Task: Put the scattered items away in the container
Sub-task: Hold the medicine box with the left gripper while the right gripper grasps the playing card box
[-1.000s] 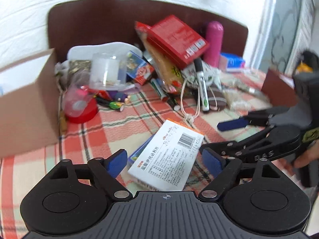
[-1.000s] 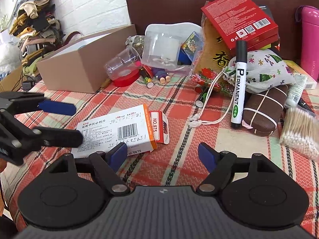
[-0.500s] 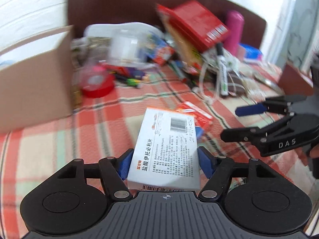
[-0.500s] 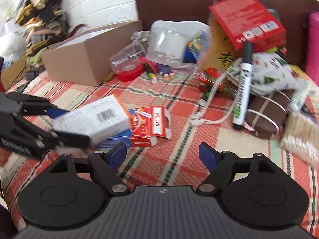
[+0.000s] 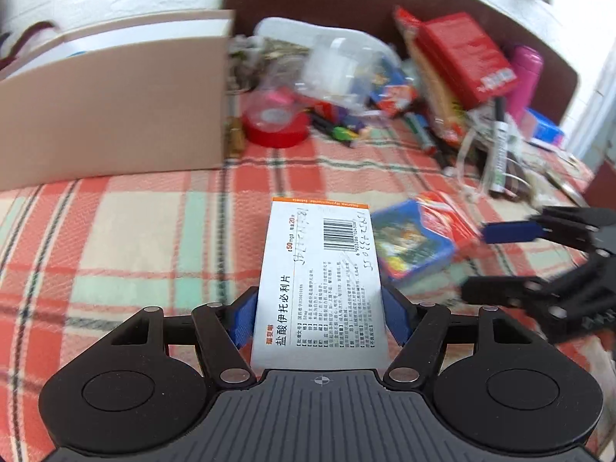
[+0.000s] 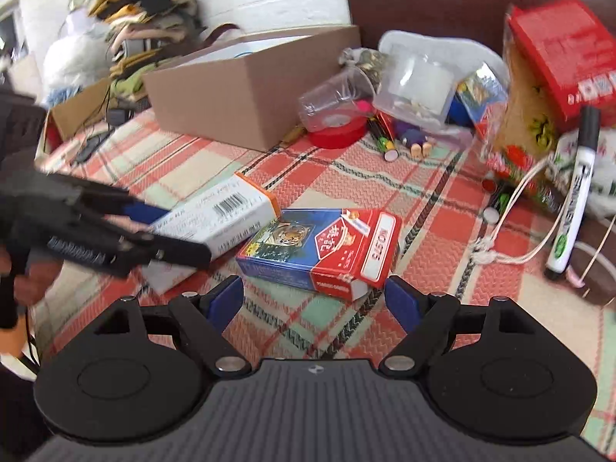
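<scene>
Left gripper (image 5: pixel 319 317) clamps the white medicine box (image 5: pixel 319 281) — cardboard box (image 5: pixel 111 107) beyond, on the left

Plaid-clothed table (image 6: pixel 423 208) with cardboard box (image 6: pixel 231 104), card pack (image 6: pixel 327 250), marker (image 6: pixel 573 200), red tape roll (image 6: pixel 338 133)

Cardboard box (image 6: pixel 246 88): matt brown corrugated board, plain outside.
Table cloth (image 6: pixel 423 192): woven fabric, checked, ribbed rough weave, under the cardboard box.
Medicine carton (image 5: pixel 319 288): smooth white printed paperboard, slight sheen.
Card pack (image 6: pixel 327 250): glossy printed paperboard, in front of the cardboard box.
Cup (image 6: pixel 331 96): clear thin plastic, right of the cardboard box.
Tape roll (image 6: pixel 338 134): shiny red plastic.
Marker (image 6: pixel 577 192): smooth plastic.
</scene>
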Available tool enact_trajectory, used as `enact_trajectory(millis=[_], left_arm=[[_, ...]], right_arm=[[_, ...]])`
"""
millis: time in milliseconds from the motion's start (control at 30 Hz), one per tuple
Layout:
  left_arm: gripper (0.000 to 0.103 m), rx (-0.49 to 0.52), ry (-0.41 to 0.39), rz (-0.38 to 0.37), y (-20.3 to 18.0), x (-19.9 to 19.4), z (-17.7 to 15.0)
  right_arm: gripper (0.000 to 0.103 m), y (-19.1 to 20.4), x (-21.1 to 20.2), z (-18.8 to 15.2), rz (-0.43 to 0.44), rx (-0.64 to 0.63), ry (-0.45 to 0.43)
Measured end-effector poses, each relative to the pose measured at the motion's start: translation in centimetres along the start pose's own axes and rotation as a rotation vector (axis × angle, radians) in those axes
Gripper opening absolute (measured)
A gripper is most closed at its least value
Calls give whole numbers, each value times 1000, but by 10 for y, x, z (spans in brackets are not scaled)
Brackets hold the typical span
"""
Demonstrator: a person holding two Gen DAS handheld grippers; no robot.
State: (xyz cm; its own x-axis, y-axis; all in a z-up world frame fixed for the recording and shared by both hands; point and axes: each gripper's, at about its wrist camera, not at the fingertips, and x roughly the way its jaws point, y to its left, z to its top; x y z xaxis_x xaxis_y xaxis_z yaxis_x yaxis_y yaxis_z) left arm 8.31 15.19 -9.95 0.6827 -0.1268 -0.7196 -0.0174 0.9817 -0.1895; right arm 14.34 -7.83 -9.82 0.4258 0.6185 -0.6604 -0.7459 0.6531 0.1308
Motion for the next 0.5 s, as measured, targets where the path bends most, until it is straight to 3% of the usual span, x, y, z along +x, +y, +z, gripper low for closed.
enact_trajectory(millis=[167, 333, 500], left_arm=[[69, -54, 11, 1, 17, -5, -4], [69, -5, 28, -38, 7, -6, -8], [73, -5, 38, -41, 5, -2, -12]], right_arm=[[95, 4, -1, 5, -45, -140, 11], [98, 3, 28, 20, 31, -309, 47], [100, -8, 59, 32, 68, -342, 62]])
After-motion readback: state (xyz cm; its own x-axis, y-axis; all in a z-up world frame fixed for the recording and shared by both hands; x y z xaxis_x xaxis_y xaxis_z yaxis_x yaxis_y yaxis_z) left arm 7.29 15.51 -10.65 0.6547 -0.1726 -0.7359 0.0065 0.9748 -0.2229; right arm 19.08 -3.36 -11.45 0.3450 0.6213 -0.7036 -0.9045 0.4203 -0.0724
